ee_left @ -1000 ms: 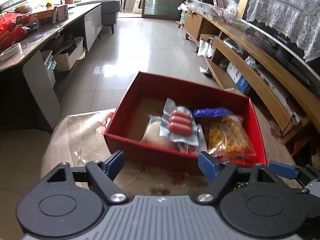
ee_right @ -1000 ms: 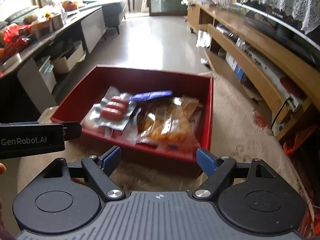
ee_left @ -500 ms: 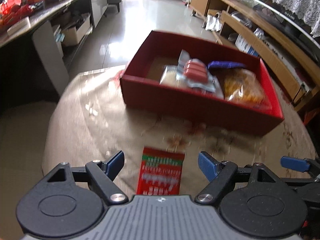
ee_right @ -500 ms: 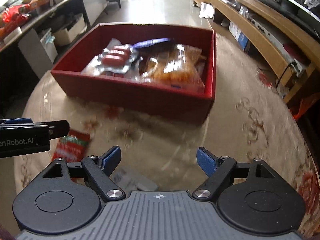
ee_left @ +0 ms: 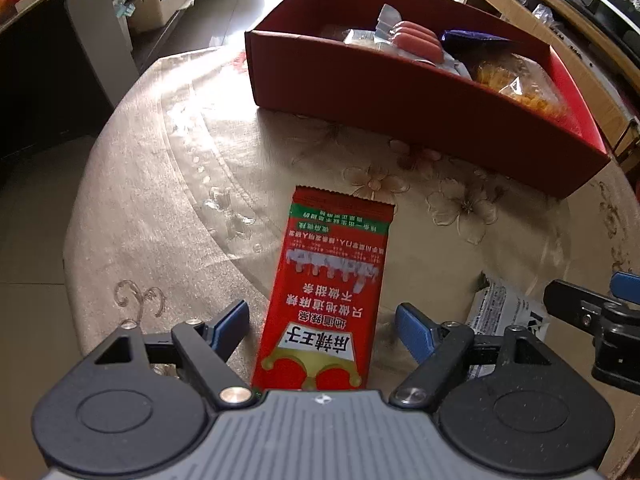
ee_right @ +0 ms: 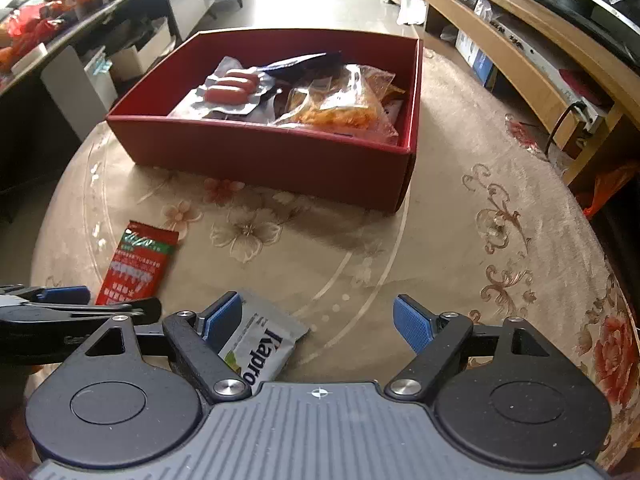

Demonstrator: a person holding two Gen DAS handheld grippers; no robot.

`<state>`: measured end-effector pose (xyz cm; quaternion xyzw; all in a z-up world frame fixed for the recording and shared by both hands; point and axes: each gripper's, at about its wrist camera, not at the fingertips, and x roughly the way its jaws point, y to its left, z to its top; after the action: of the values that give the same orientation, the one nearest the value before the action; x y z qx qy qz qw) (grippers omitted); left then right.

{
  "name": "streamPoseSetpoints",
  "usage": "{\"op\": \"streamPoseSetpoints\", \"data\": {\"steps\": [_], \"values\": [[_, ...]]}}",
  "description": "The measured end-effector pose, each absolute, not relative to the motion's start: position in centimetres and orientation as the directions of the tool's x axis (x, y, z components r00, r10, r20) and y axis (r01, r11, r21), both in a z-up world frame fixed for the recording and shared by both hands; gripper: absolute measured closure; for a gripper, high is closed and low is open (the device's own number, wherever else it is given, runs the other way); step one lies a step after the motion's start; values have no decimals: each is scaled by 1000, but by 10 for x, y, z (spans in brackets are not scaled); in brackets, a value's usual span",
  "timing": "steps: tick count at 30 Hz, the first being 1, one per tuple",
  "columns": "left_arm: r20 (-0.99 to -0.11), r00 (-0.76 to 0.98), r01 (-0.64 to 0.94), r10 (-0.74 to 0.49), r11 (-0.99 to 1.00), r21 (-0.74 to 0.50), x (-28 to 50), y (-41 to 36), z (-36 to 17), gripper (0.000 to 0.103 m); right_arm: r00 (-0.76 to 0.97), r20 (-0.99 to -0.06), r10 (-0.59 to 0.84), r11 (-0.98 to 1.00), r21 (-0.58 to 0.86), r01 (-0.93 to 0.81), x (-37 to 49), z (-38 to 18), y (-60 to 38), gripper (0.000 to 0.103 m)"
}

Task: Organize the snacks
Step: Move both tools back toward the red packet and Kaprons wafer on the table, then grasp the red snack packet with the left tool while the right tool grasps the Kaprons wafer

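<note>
A red snack packet (ee_left: 336,280) with white print lies flat on the table. My left gripper (ee_left: 320,316) hovers over it with a finger on either side; its jaws are closing and the pads stay clear of the packet. A silver packet (ee_right: 264,340) lies by the left finger of my right gripper (ee_right: 318,316), which is open and holds nothing. Beyond both stands a red box (ee_right: 272,156) holding a sausage pack (ee_right: 230,90), a purple packet and a clear bag of orange snacks (ee_right: 340,106).
The round table (ee_right: 460,240) has a beige floral cloth under glass. A low wooden TV cabinet (ee_right: 520,40) runs along the right. A dark counter (ee_right: 60,40) with clutter stands at the left, with tiled floor between them.
Both grippers have tipped down and sunk toward the table. The box has slid up in both views. The red packet now lies between the left fingers, and the silver one by the right.
</note>
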<state>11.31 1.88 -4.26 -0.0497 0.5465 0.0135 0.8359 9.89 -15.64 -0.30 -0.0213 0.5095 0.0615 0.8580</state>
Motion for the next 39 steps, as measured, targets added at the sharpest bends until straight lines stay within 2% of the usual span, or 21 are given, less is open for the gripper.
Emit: {"op": "streamPoseSetpoints", "data": {"steps": [5, 11, 23, 27, 30, 33, 36, 39], "values": [[-910, 414, -82, -11, 995, -49, 106, 21, -39, 44, 461, -883, 91, 990, 32, -135, 98, -6, -156, 16], [-904, 425, -103, -46, 990, -98, 93, 29, -36, 54, 449, -888, 95, 991, 42, -127, 94, -8, -155, 16], [-898, 431, -103, -88, 984, -145, 73, 43, -38, 55, 402, -896, 187, 978, 210, 12, 80, -27, -138, 16], [-896, 433, -100, -95, 983, -152, 71, 46, -38, 55, 403, -898, 174, 981, 194, 7, 89, -33, -118, 16], [-897, 432, -93, -96, 984, -150, 71, 46, -38, 54, 401, -904, 150, 988, 155, -19, 93, -39, -109, 21], [-899, 429, -81, -91, 987, -139, 71, 42, -38, 51, 406, -905, 126, 992, 113, -56, 90, -37, -112, 37], [-900, 428, -84, -88, 987, -136, 73, 40, -38, 50, 395, -909, 130, 990, 99, -97, 84, -35, -119, 38], [-901, 422, -92, -99, 984, -151, 75, 42, -39, 43, 386, -916, 105, 992, 67, -111, 75, -34, -126, 38]]}}
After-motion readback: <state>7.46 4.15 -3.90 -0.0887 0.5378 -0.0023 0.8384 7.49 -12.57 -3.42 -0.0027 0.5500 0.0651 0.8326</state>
